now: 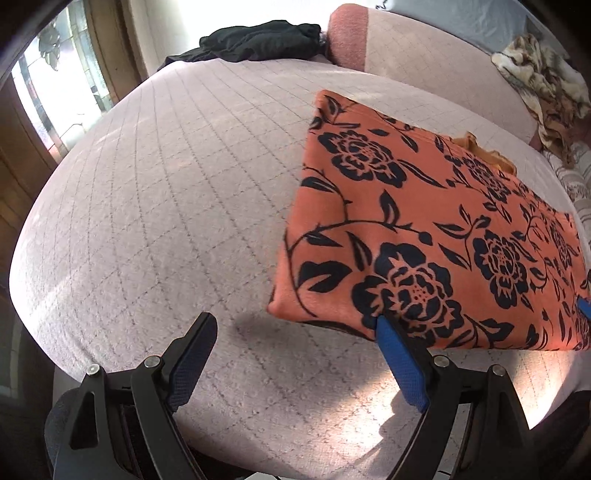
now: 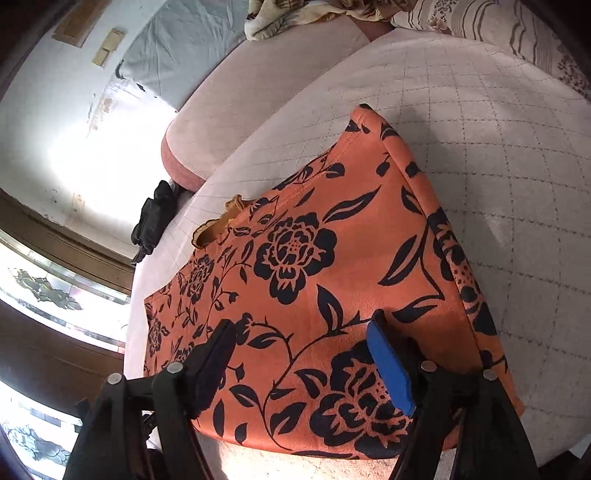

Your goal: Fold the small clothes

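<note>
Orange floral garment (image 2: 332, 280) folded flat on bed (image 2: 517, 184), long axis running away from camera.

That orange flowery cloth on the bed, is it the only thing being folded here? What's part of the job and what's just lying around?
Part of the job:
- orange floral garment, folded flat on the bedspread
- left tongs and right tongs, both open

Just lying about:
- black clothing at the bed's far edge
- patterned blanket
- striped pillow

Orange garment (image 1: 424, 229) with black flowers; folded flat on bed
</note>
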`<act>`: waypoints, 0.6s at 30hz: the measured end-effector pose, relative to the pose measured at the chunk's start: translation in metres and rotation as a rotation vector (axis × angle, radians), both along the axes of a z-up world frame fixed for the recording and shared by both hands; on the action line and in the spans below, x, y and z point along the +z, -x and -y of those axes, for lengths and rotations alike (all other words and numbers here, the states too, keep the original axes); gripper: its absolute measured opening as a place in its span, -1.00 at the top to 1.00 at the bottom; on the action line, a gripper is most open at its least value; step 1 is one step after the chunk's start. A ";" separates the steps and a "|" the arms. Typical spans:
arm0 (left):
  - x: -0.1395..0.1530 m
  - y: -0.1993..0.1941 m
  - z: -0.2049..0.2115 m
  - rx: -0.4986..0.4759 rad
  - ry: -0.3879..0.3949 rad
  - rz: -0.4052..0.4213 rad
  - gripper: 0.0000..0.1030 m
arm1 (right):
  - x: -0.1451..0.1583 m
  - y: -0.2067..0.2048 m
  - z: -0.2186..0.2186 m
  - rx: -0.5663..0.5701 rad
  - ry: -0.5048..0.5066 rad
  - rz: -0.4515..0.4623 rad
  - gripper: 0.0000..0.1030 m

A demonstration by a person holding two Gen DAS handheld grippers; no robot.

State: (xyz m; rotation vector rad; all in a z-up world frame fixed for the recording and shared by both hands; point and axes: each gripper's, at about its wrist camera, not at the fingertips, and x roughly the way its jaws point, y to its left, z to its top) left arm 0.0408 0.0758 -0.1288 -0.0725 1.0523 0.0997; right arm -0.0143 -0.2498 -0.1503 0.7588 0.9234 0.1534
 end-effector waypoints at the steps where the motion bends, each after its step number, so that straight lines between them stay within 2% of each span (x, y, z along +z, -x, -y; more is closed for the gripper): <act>1: 0.002 0.001 -0.006 0.019 0.003 0.013 -0.70 | -0.001 -0.001 -0.002 0.013 0.016 0.000 -0.49; 3: 0.004 0.005 -0.020 0.058 0.083 0.020 -0.70 | -0.004 -0.002 -0.003 0.024 0.027 0.009 -0.49; 6: -0.005 0.009 -0.043 0.092 0.356 -0.010 -0.57 | -0.005 -0.001 -0.003 0.016 0.010 0.023 -0.49; 7: -0.007 0.010 -0.045 0.105 0.397 -0.011 -0.57 | -0.005 -0.001 -0.003 0.017 0.009 0.027 -0.49; 9: -0.005 0.010 -0.042 0.107 0.430 0.003 -0.52 | -0.006 0.000 -0.002 0.024 0.010 0.034 -0.49; 11: -0.004 0.005 -0.040 0.094 0.477 -0.007 -0.32 | -0.006 0.001 -0.001 0.027 0.010 0.039 -0.49; 13: -0.003 0.000 -0.034 0.068 0.491 -0.008 0.05 | -0.006 0.002 0.000 0.028 0.007 0.045 -0.49; 14: -0.004 -0.005 -0.029 0.070 0.453 -0.010 0.09 | -0.006 0.003 0.000 0.028 0.005 0.048 -0.49; 15: -0.007 -0.008 -0.028 0.080 0.433 -0.018 0.24 | -0.006 0.003 0.001 0.027 0.003 0.050 -0.49; 18: -0.015 -0.017 -0.043 0.126 0.484 -0.029 0.81 | -0.006 0.004 0.001 0.031 0.007 0.058 -0.49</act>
